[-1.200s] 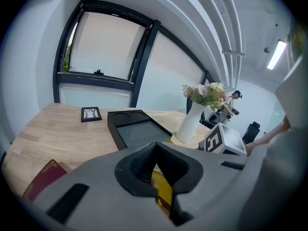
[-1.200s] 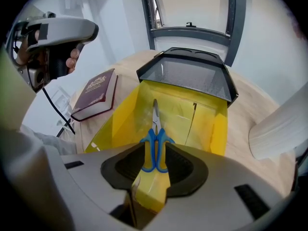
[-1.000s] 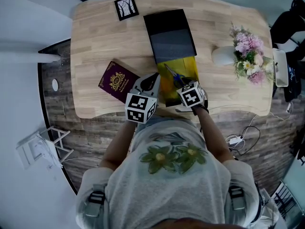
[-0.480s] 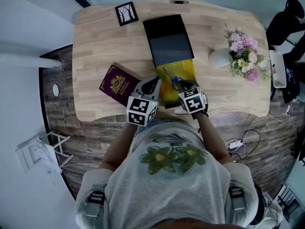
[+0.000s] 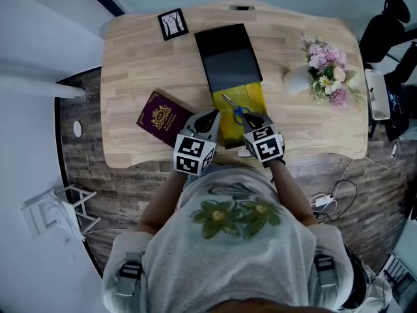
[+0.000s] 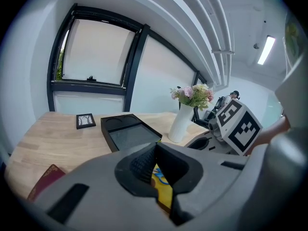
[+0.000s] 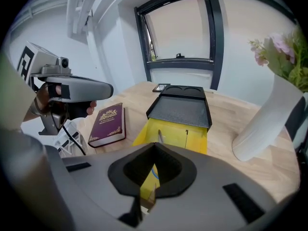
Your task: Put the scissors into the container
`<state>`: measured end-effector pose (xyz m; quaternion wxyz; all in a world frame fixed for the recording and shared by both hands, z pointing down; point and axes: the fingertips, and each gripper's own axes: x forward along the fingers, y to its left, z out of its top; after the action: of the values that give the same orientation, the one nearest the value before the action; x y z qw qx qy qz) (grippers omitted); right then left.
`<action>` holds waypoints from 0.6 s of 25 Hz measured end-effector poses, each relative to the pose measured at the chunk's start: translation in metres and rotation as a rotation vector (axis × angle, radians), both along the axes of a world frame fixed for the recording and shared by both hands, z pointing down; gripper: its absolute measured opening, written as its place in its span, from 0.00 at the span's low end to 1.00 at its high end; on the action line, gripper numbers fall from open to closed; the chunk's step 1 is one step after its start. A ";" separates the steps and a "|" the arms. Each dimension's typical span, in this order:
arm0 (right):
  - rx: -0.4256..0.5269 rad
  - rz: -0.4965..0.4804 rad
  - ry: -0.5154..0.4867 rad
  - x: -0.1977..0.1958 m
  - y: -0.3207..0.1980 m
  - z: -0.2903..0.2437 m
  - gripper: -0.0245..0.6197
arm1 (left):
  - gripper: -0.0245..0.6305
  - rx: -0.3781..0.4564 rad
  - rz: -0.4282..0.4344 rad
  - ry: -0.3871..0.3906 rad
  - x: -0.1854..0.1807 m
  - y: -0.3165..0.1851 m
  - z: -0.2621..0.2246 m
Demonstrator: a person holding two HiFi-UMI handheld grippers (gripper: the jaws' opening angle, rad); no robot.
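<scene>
Item: scissors [image 5: 233,108], lying flat inside the yellow container [image 5: 254,96] on the worktop [image 5: 130,64]; I judge them delivered. Left claw [image 5: 210,117] and right claw [image 5: 253,119]: both closed on nothing, parked at the container's near end, presumably since nothing needs holding

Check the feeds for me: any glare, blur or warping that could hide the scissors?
Head view: even light, sharp, fisheye bends the table edge; scissors clear in the yellow container. Left gripper view: left gripper looms soft, window washed out. Right gripper view: right gripper blocks the bottom, flowers smeared at the edge.
</scene>
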<state>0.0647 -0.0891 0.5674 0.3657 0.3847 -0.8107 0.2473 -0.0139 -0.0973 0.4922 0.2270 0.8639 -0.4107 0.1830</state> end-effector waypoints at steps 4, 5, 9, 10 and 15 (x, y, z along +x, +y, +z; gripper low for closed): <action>0.008 0.008 -0.025 -0.001 0.004 -0.007 0.05 | 0.05 0.007 0.006 0.001 0.002 0.003 -0.003; 0.011 0.005 -0.028 -0.002 0.004 -0.009 0.05 | 0.05 0.007 0.007 0.000 0.002 0.004 -0.003; 0.023 -0.010 -0.021 -0.005 0.008 -0.013 0.05 | 0.05 0.008 0.011 -0.002 0.003 0.009 -0.004; 0.024 -0.011 -0.019 -0.005 0.009 -0.014 0.05 | 0.05 0.007 0.012 -0.002 0.003 0.011 -0.004; 0.028 -0.007 -0.017 0.000 0.012 -0.016 0.05 | 0.05 0.007 0.013 -0.004 0.005 0.016 -0.004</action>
<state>0.0649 -0.0774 0.5516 0.3544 0.3848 -0.8184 0.2376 -0.0085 -0.0816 0.4880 0.2218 0.8669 -0.4064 0.1849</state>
